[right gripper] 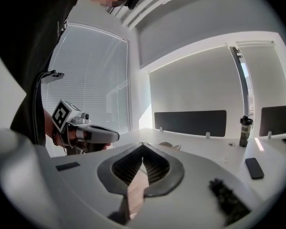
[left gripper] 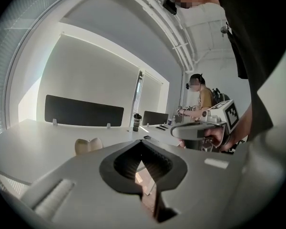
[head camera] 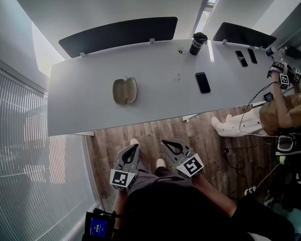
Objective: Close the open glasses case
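The tan glasses case [head camera: 124,91] lies open on the white table [head camera: 80,104], left of its middle, both halves facing up. It also shows as a small tan shape [left gripper: 88,145] beyond the left jaws and just past the right jaws' tip [right gripper: 172,147]. My left gripper [head camera: 134,145] and right gripper [head camera: 166,142] hang side by side near my body, short of the table's front edge and above the wooden floor. Both are shut and hold nothing, jaw tips meeting [left gripper: 142,142] [right gripper: 143,146]. Neither touches the case.
A black phone [head camera: 202,82] lies right of the case, and a dark cup [head camera: 197,43] stands at the table's back. Black divider panels [head camera: 118,34] line the far edge. Another person [head camera: 286,109] sits at the right end with grippers [head camera: 283,77]. Window blinds run along the left.
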{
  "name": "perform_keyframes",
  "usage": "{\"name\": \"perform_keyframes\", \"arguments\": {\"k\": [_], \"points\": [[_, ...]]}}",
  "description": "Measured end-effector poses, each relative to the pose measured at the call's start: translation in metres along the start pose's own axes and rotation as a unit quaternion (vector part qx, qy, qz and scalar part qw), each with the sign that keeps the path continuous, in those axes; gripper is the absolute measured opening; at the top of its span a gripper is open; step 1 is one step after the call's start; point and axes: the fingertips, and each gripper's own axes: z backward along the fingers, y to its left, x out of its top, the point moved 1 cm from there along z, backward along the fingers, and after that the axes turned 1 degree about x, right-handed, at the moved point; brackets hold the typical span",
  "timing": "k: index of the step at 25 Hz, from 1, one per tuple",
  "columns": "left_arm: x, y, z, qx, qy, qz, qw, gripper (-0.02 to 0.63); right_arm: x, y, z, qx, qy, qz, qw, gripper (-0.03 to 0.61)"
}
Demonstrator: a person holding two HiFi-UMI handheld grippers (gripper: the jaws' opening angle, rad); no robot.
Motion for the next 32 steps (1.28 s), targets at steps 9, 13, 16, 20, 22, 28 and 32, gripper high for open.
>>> {"name": "perform_keyframes", "arguments": {"k": [9, 13, 16, 20, 22, 28, 32], "points": [[0.007, 0.051, -0.031, -0.020, 0.000, 0.013, 0.9997, 0.008, 0.007, -0.015, -0.053, -0.003, 0.012, 0.001, 1.000, 0.008], [0.013, 0.079, -0.038, -0.017, 0.003, 0.009, 0.9998, 0.008, 0.017, -0.028, -0.078, -0.004, 0.014, 0.005, 1.000, 0.008], [0.009, 0.103, -0.039, -0.013, 0.010, 0.007, 0.9999, 0.008, 0.026, -0.035, -0.101, -0.006, 0.012, 0.002, 1.000, 0.008], [0.016, 0.130, -0.046, -0.009, 0.000, 0.010, 0.9999, 0.008, 0.038, -0.045, -0.128, -0.008, 0.006, -0.003, 1.000, 0.008], [0.018, 0.144, -0.054, -0.013, -0.001, 0.017, 0.9998, 0.008, 0.043, -0.051, -0.141, -0.008, 0.014, 0.011, 1.000, 0.008], [0.014, 0.187, -0.056, -0.021, 0.022, 0.056, 0.9979, 0.008, 0.054, -0.039, -0.189, 0.006, 0.024, 0.022, 0.999, 0.008], [0.012, 0.202, -0.055, -0.033, 0.032, 0.055, 0.9974, 0.008, 0.061, -0.030, -0.212, 0.011, 0.028, 0.027, 0.999, 0.008]]}}
